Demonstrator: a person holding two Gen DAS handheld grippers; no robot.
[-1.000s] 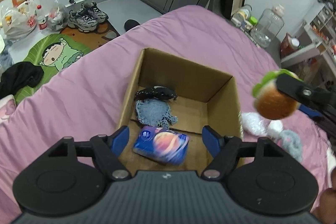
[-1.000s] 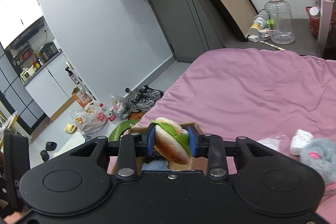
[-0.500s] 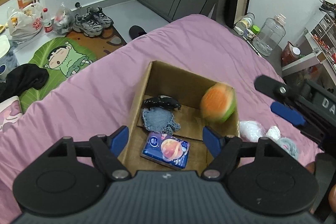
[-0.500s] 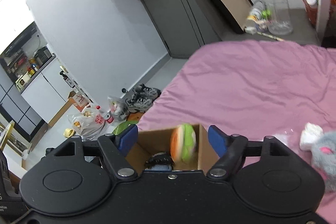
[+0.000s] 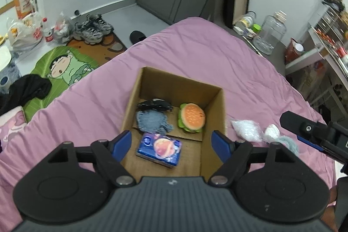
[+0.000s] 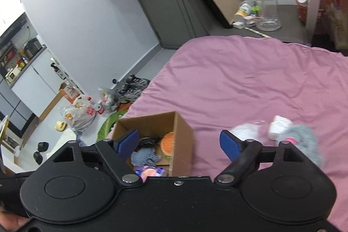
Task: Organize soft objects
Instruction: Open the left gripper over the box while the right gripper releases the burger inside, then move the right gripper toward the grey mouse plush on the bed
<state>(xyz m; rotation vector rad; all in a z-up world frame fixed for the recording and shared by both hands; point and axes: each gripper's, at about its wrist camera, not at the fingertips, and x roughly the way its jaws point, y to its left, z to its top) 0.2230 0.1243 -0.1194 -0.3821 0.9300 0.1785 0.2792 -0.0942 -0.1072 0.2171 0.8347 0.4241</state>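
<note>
Left gripper (image 5: 171, 144): released, jaws wide, nothing held, lower centre of its view, above the box.
Box (image 5: 214, 114): open cardboard, centre frame, on the pink bed (image 5: 195, 51).
Burger (image 5: 191, 117): plush, inside the box, right rear.
Fluff (image 5: 246, 130): right of the box, on the bed.
Right gripper (image 6: 180, 144): released, empty, lower centre of its view.

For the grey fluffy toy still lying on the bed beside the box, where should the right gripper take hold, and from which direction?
Grip the grey fluffy toy across its rounded middle, coming down from above. It lies low on the bed cover, and the white pouch sits close against one side, so a sideways approach looks crowded. The right gripper is open and nearest. The pile should squash, so close well in.
</note>
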